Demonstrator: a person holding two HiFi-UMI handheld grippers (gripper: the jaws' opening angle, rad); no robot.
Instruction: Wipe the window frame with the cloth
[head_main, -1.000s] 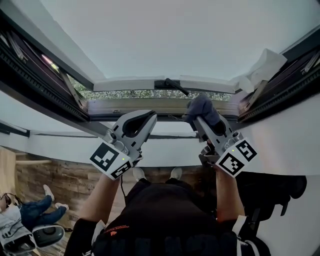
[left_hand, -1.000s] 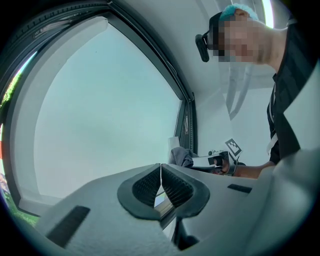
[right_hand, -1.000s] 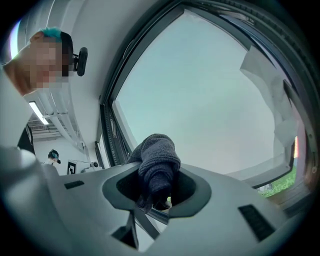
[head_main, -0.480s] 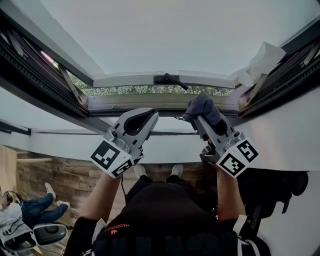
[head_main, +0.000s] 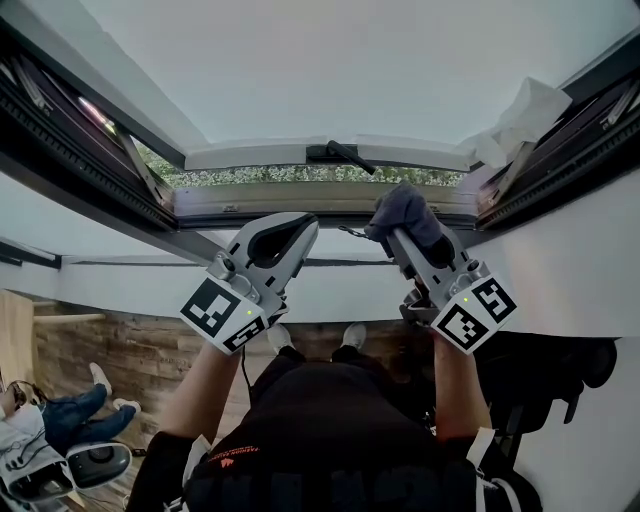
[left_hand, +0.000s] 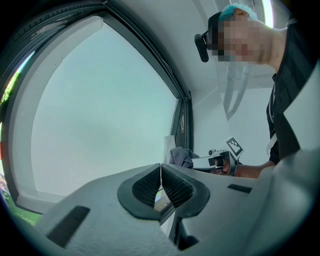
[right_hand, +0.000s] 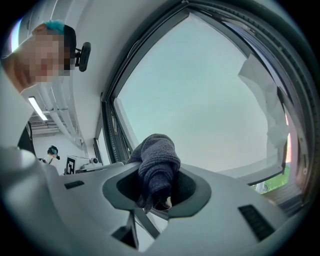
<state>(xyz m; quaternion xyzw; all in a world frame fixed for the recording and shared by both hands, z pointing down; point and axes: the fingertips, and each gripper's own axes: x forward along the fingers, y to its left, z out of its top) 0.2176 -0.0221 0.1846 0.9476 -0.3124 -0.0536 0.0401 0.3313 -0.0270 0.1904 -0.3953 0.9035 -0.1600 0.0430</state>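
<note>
Largest in the head view: a pale window pane, swung open, spread across the top from 10 to 2 o'clock. Below it, the window frame, with its lower rail across the centre and dark side rails slanting off toward 9 and 3 o'clock. Green leaves in the gap between pane and rail. At 6 o'clock, a black shirt and two bare forearms reaching up. At 8 o'clock, a strip of wood floor. Toward 2 o'clock, a crumpled white sheet wedged at the frame's corner.

Left gripper just left of centre, aimed up toward the lower rail. In the left gripper view, jaws clenched, ridged pads meeting along a thin line, nothing between them. Right gripper just right of centre, grasping a dark grey cloth. In the right gripper view, that cloth bunched between the jaws and bulging past the tips toward 12 o'clock. Cloth up at the lower rail, toward 5 o'clock from a dark handle on the pane's lower edge; touching the rail or just short of it, cannot tell.
</note>
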